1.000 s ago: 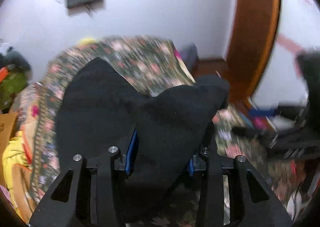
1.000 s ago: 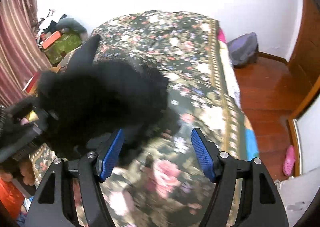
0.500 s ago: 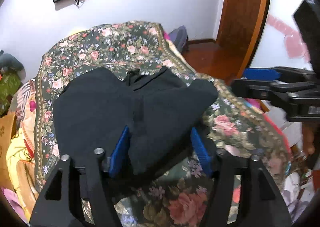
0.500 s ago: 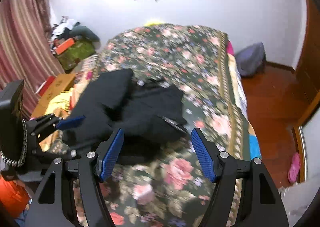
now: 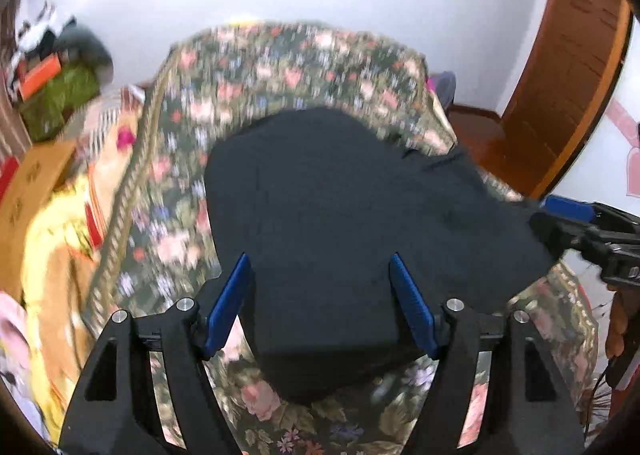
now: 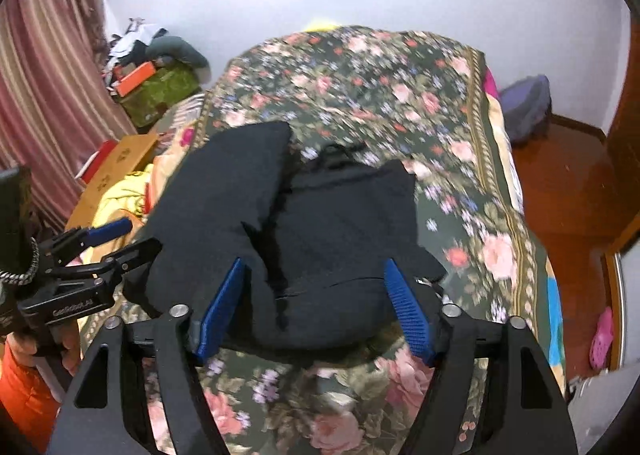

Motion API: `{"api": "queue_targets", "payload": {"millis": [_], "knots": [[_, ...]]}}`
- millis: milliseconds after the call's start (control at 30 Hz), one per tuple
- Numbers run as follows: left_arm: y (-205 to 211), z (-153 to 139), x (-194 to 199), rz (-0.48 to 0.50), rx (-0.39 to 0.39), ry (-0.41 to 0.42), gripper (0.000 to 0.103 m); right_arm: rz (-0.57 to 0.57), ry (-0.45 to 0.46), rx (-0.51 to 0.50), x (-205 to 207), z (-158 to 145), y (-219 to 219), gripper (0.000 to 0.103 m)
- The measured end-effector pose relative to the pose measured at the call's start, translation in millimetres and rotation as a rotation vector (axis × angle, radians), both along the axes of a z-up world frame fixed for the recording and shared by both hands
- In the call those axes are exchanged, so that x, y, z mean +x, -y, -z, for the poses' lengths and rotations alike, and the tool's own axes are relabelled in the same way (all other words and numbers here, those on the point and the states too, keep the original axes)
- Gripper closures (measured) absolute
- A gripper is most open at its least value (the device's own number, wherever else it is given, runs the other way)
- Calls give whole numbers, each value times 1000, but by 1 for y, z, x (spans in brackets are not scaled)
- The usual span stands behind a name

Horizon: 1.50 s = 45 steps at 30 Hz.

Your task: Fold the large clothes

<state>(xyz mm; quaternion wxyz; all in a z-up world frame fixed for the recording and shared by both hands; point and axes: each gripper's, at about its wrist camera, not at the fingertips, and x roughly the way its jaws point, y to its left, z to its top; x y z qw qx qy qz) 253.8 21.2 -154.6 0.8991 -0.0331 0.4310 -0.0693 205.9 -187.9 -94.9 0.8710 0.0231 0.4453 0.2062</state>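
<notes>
Black garment (image 6: 320, 231) lies bunched on the flowered bed (image 6: 400, 87), near its front edge. Left gripper (image 5: 320, 303) and right gripper (image 6: 312, 307) hover above it, jaws spread wide and holding nothing, cloth showing between the blue pads.

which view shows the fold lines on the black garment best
The right wrist view: the black garment is fairly sharp there, with a folded flap and seams visible on the floral bedspread. In the left wrist view it reads as one dark, featureless mass with motion blur around it.
</notes>
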Motion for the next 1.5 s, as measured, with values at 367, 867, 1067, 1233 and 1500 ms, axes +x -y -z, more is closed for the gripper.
{"api": "queue_targets", "payload": {"millis": [367,867,1067,1233,1500], "knots": [[-25,5,-5,-75,-94,-6,15,43,-64,105,-12,-3,36,29],[-93,41,17,-170,-549,-202,14,141,-325,424,21,45,60,29],[-86,62,44,-193,-595,-248,1,95,-392,451,37,67,41,27],[-85,84,63,-184,-705,-296,0,86,-404,482,45,75,40,28],[-84,72,60,-151,-681,-278,12,42,-396,459,54,70,31,64]]}}
